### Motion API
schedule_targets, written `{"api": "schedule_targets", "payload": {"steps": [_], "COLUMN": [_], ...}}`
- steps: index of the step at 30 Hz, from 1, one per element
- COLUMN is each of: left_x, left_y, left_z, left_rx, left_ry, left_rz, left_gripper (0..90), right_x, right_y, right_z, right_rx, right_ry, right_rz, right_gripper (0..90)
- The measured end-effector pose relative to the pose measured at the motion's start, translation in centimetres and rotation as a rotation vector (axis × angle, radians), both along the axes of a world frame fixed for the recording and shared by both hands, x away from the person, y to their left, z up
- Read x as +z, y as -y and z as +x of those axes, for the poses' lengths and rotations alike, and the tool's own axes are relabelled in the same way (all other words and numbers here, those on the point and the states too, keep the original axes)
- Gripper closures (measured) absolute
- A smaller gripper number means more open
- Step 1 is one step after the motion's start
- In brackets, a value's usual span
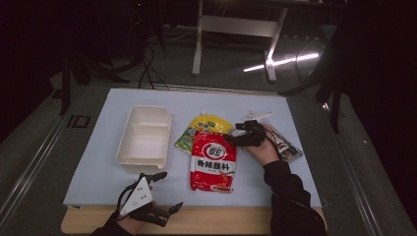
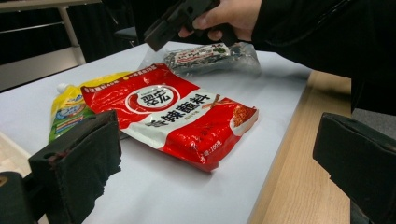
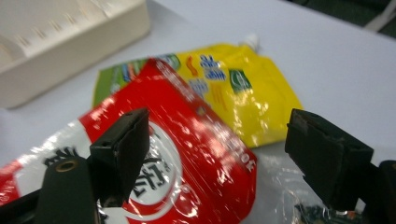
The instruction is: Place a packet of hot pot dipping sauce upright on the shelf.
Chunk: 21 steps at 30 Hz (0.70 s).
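Observation:
A red sauce packet [image 1: 213, 161] lies flat at the middle of the white mat, its top edge overlapping a yellow spouted pouch [image 1: 206, 127]. My right gripper [image 1: 235, 133] hovers over the packet's upper right corner, and its jaws stand open with nothing pressed between them. In the right gripper view the red packet [image 3: 187, 158] and the yellow pouch [image 3: 243, 93] lie just beyond the open right gripper [image 3: 215, 149]. My left gripper [image 1: 172, 190] rests open at the mat's near edge. The left gripper view has the red packet [image 2: 177, 112] ahead of the open left gripper [image 2: 217, 163].
An empty cream two-compartment tray [image 1: 143, 138] stands left of the pouches. A clear bag of dark contents [image 1: 285, 145] lies under the right hand. The mat [image 1: 113, 162] lies on a wooden table [image 1: 221, 221], with a strip of wood showing along the near edge.

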<state>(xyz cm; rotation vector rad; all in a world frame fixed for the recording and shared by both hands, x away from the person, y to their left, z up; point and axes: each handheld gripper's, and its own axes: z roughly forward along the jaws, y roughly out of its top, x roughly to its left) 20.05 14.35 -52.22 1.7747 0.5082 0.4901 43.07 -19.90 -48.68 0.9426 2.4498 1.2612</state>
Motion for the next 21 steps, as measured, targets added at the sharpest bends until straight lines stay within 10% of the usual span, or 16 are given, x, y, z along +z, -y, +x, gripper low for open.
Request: {"api": "schedule_targets", "payload": {"steps": [21], "left_x": [-0.2], "left_y": [0.1], "left_z": [0.1], "left_rx": [-0.010], "left_ry": [-0.007], "left_rz": [0.013], "left_gripper": [1.9], "right_x": [-3.9], "right_y": [-0.3], "right_z": [2.4], "right_rx": [0.004], "right_ry": [-0.197], "right_rz": [-0.089], "right_gripper": [32.7]}}
